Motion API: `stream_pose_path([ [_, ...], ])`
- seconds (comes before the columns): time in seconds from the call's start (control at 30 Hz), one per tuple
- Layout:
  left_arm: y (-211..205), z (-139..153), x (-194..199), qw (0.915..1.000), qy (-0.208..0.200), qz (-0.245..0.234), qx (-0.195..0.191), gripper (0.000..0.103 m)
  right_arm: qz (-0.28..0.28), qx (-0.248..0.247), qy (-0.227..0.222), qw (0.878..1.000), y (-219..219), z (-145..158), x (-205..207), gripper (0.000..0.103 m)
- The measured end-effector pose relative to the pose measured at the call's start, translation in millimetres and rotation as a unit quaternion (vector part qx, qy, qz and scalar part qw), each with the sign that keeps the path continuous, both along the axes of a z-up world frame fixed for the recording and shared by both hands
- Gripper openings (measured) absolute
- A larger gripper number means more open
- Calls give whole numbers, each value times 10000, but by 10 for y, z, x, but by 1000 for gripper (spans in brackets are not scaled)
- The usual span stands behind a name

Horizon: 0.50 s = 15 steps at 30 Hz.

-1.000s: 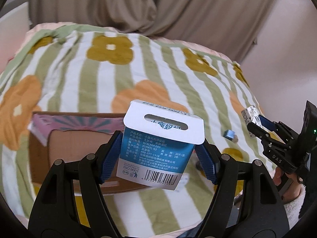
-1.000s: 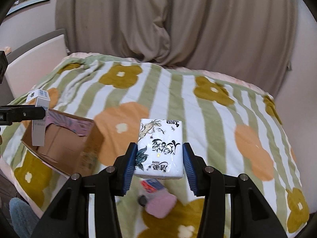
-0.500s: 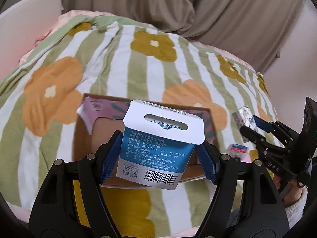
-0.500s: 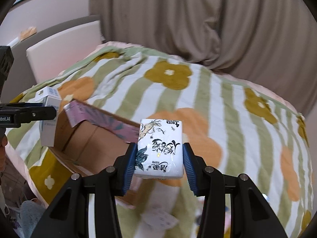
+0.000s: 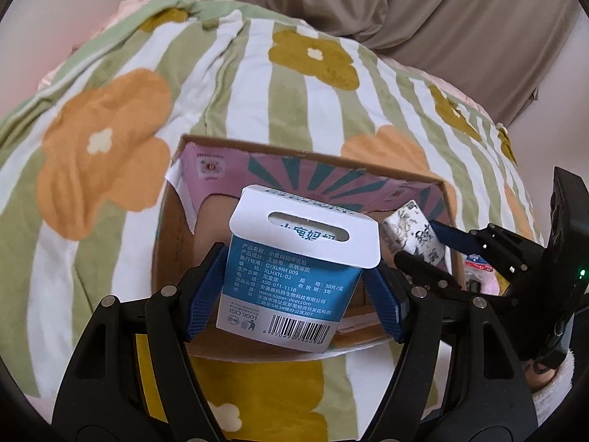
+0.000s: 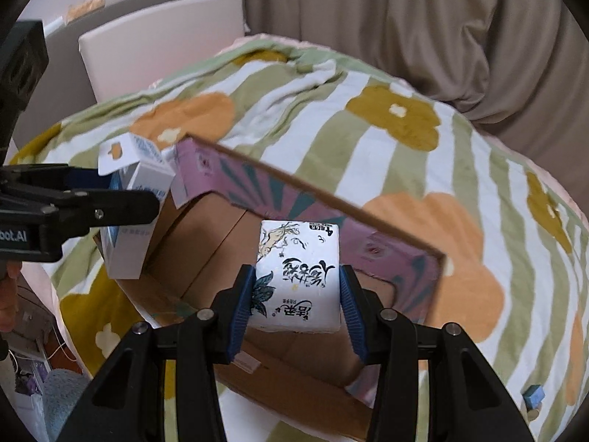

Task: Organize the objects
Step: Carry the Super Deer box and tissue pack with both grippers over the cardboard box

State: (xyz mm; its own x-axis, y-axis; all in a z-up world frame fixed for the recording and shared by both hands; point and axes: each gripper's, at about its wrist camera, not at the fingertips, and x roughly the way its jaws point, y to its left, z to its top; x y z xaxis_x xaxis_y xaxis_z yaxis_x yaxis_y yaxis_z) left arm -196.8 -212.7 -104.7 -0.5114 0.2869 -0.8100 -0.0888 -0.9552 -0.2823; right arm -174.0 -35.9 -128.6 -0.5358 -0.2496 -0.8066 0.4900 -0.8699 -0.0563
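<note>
The left claw (image 5: 294,287) grips a blue-and-white carton (image 5: 291,276) between its blue pads, held above the near left part of the open cardboard box (image 5: 176,258). The right claw (image 6: 296,305) is clamped on a white tissue pack (image 6: 298,276) with black lettering, above the box's inside toward its right end. The box lies on a bed with a striped, flowered blanket (image 5: 121,118). Beyond the box's right end, a small blue thing (image 6: 533,396) lies on the blanket.
</note>
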Motion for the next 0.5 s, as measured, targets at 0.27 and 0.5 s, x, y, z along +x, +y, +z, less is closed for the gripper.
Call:
stream_pose_path([
  [0.27, 75, -236, -109, 9998, -156, -98, 67, 70, -15, 130, -225, 9997, -25, -221, -62, 42],
  [0.5, 97, -253, -154, 9998, -149, -95, -11, 70, -64, 149, -285, 9995, 32, -249, -110, 42],
])
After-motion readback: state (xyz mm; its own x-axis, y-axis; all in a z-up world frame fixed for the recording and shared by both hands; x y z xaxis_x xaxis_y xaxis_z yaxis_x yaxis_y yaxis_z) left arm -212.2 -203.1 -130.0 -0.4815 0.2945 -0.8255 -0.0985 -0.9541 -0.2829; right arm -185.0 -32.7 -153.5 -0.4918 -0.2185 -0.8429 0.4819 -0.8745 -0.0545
